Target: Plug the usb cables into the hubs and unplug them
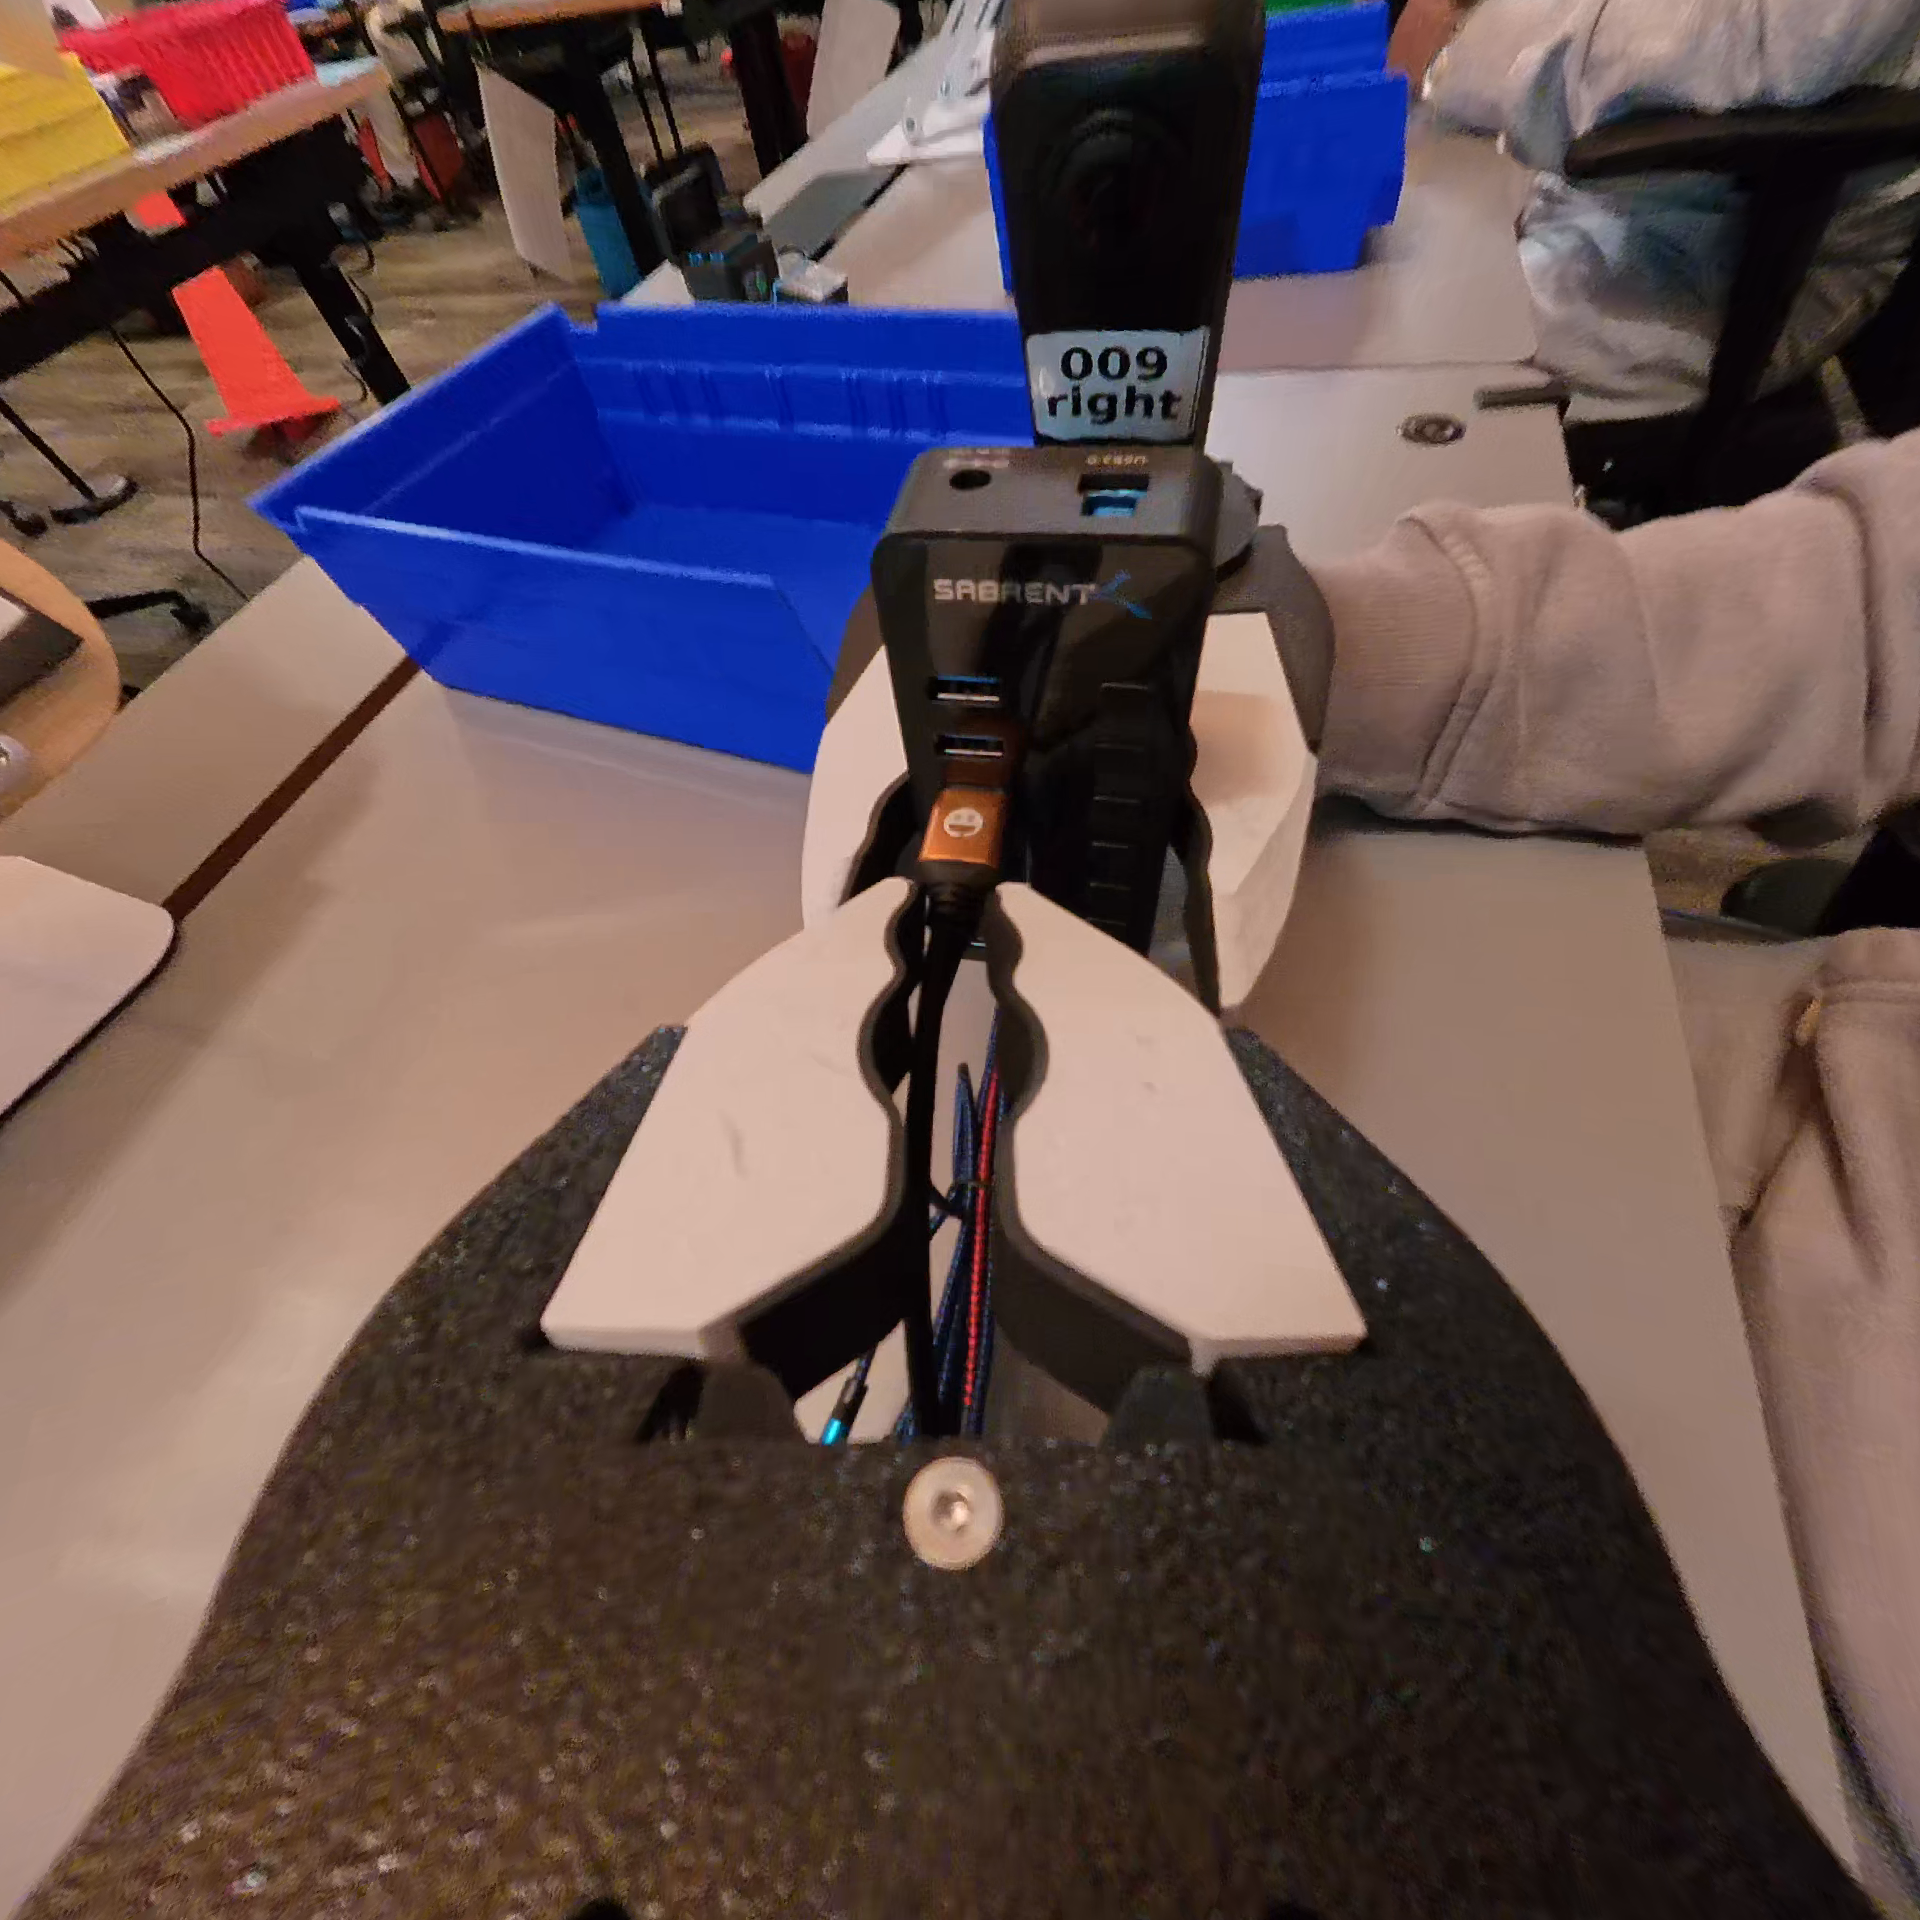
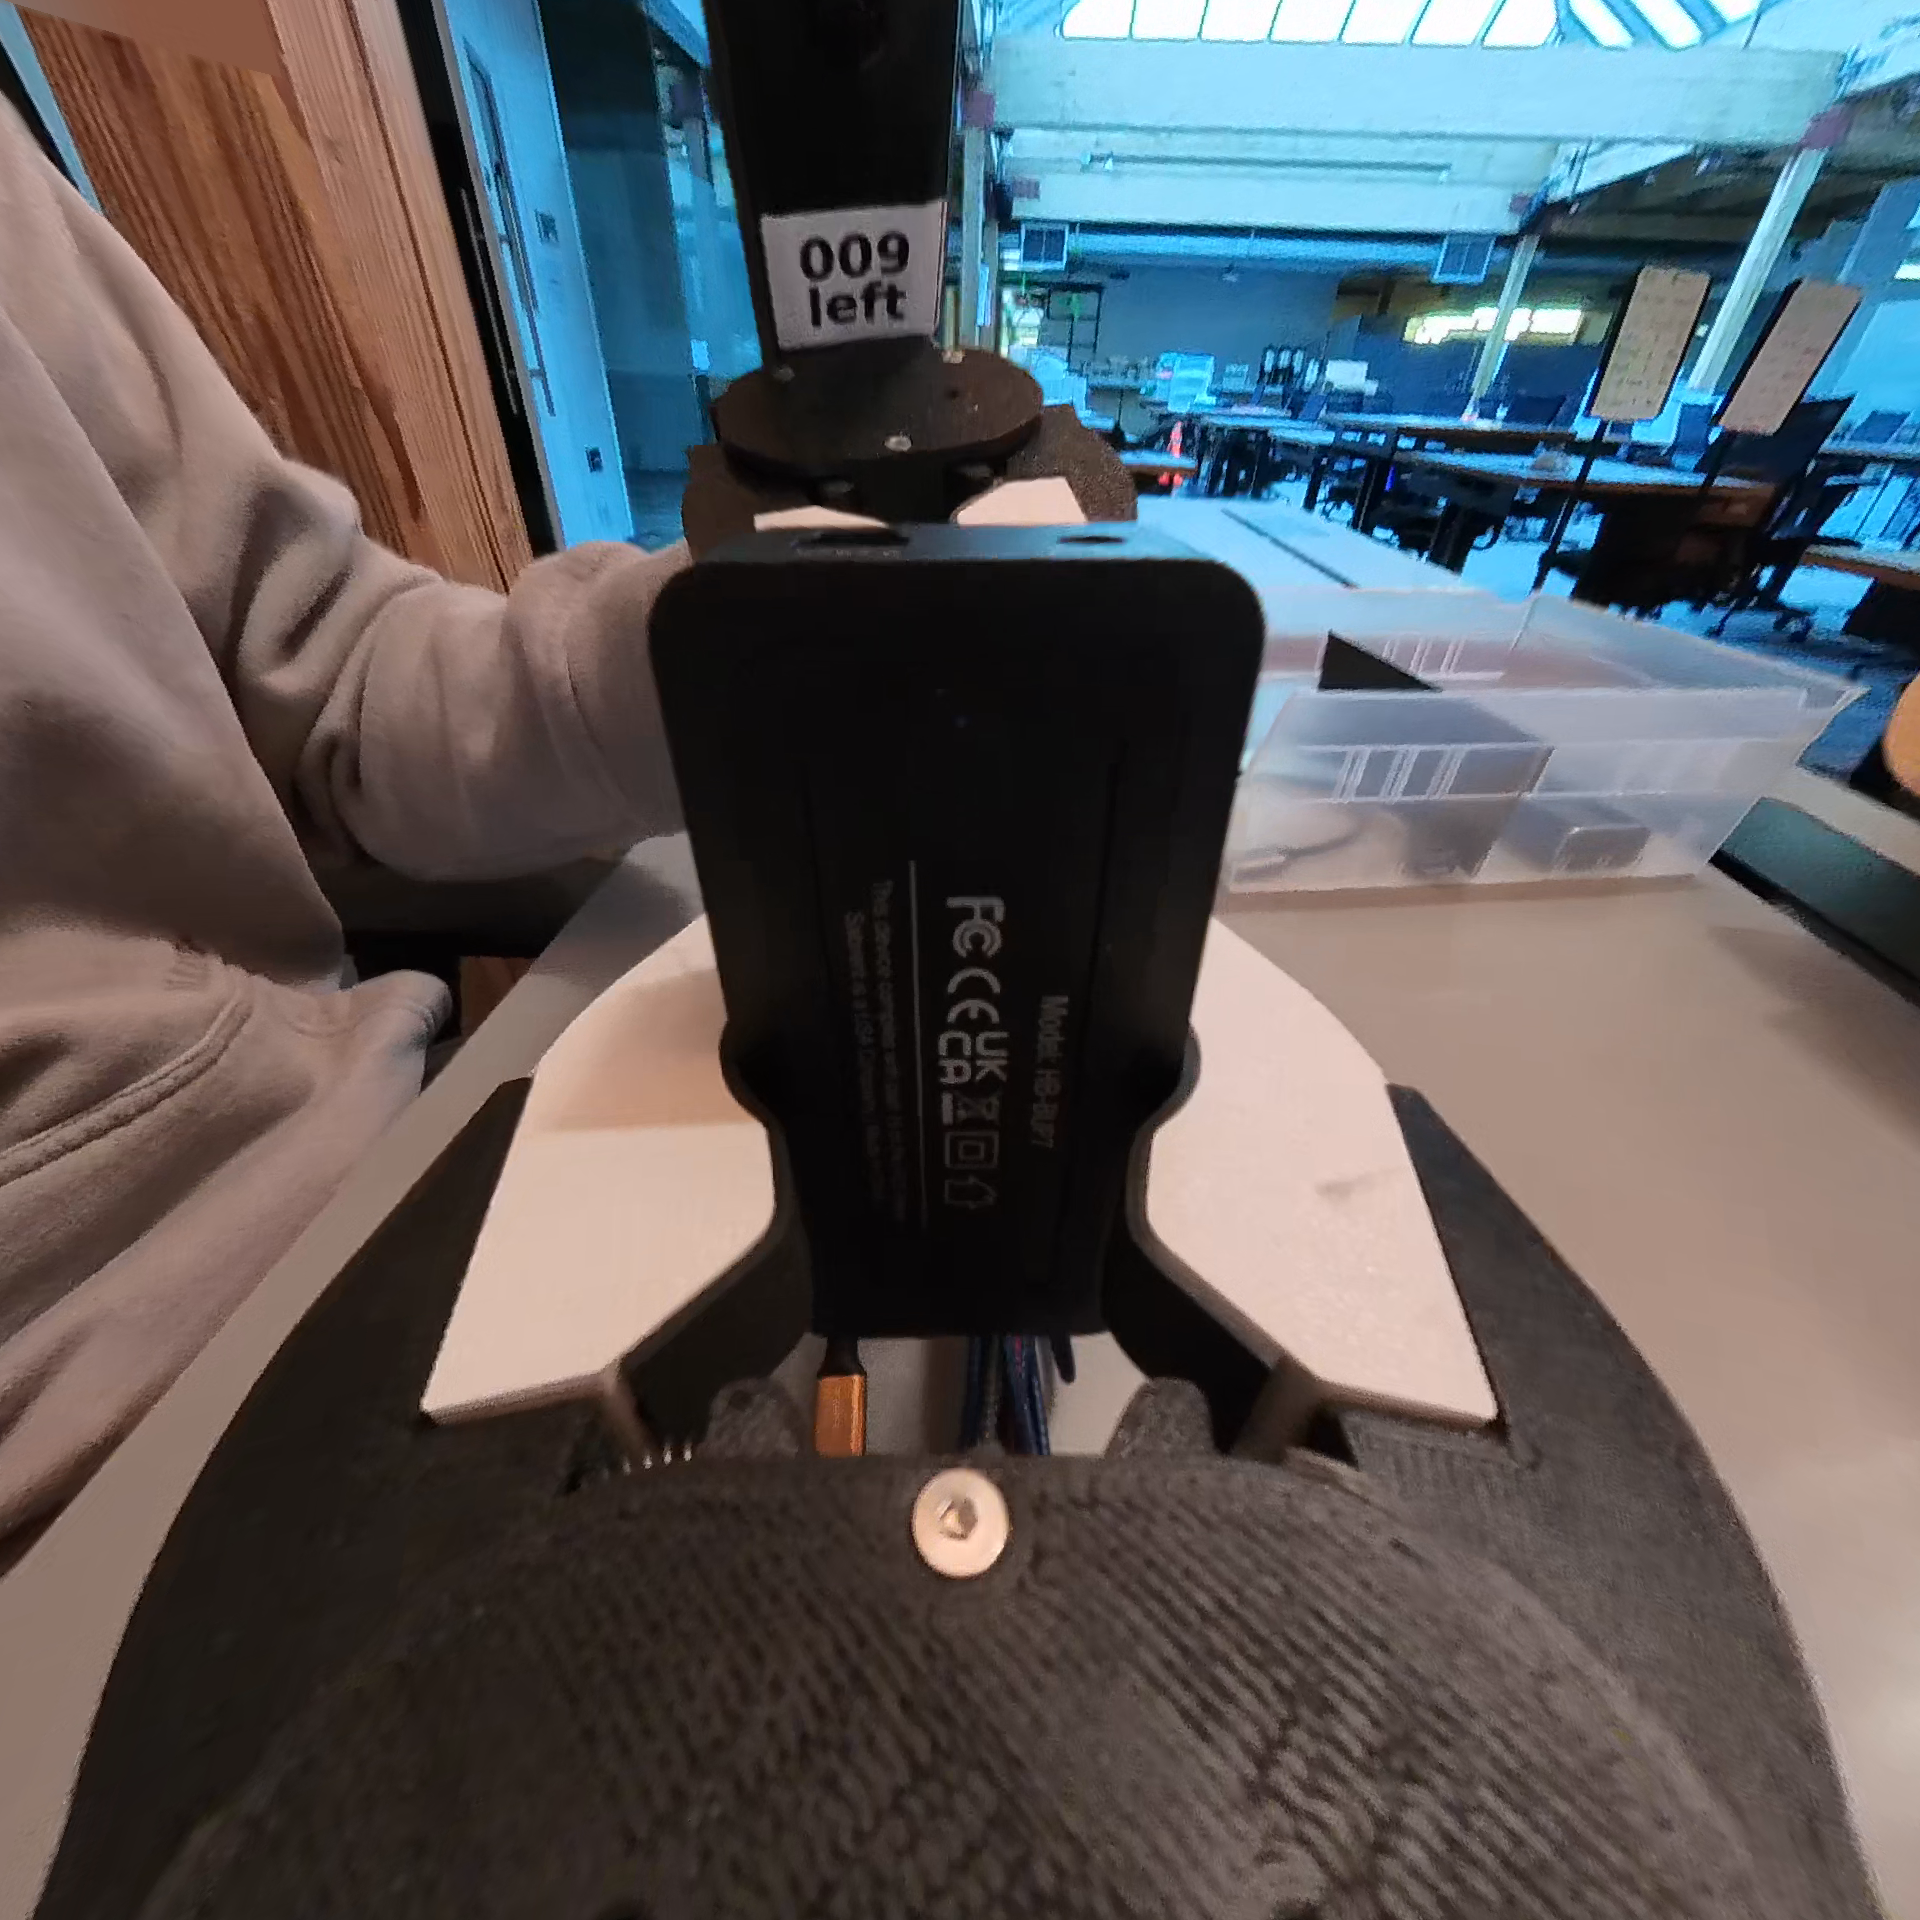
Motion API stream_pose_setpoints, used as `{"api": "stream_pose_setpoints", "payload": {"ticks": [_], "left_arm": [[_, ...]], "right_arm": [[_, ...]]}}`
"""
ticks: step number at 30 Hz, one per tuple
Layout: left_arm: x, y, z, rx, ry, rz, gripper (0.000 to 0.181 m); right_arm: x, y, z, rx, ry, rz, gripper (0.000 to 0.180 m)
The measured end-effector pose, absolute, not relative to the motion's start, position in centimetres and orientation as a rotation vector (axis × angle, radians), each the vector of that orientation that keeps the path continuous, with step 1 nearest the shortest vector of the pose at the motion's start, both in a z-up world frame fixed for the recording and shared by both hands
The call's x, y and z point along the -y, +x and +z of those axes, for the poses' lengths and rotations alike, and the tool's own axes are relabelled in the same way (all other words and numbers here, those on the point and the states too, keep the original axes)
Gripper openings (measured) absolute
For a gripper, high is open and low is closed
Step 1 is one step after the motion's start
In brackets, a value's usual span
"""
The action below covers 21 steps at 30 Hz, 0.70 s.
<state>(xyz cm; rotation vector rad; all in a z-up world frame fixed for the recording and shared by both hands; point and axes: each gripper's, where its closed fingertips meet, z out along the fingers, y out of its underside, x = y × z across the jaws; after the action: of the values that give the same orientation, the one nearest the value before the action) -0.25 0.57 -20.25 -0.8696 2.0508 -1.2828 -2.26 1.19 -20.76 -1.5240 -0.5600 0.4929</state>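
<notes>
A black USB hub [image 1: 1039, 592] stands upright, its port side facing the left wrist view. My right gripper [image 2: 961, 1039] is shut on the hub's sides, and its back face [image 2: 956, 779] fills the right wrist view. My left gripper [image 1: 951, 899] is shut on a black cable [image 1: 920, 1091] just behind its orange plug [image 1: 956, 826]. The plug's tip is at the hub's port row, just below two empty blue ports [image 1: 966, 717]. I cannot tell how deep it sits. The plug also shows under the hub in the right wrist view [image 2: 836, 1413].
Blue and red braided cables [image 1: 977, 1195] hang below the hub. An empty blue bin [image 1: 623, 540] stands on the grey table [image 1: 468, 935] to the left. A clear plastic organiser [image 2: 1507, 769] stands on the other side. A person's grey sleeve [image 1: 1558, 644] is close by.
</notes>
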Motion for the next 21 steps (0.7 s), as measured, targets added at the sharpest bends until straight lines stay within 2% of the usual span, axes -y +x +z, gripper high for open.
{"api": "stream_pose_setpoints", "payload": {"ticks": [3,7,15,21], "left_arm": [[-1.9,-1.0,-15.9,-1.816,-0.843,-1.423,0.027],[-7.2,-2.9,-12.2,-1.466,-0.921,-1.577,0.031],[-11.5,-5.4,-19.5,-1.525,-1.166,-1.491,0.033],[-10.1,-5.5,-22.1,-1.599,-1.176,-1.521,0.033]], "right_arm": [[-0.2,-1.2,-19.1,0.533,-1.474,0.458,0.071],[1.1,0.7,-16.7,0.495,-1.439,0.392,0.072],[5.3,4.3,-6.0,0.543,-1.442,0.124,0.071],[7.4,13.9,-0.5,0.348,-1.632,-0.284,0.071]]}}
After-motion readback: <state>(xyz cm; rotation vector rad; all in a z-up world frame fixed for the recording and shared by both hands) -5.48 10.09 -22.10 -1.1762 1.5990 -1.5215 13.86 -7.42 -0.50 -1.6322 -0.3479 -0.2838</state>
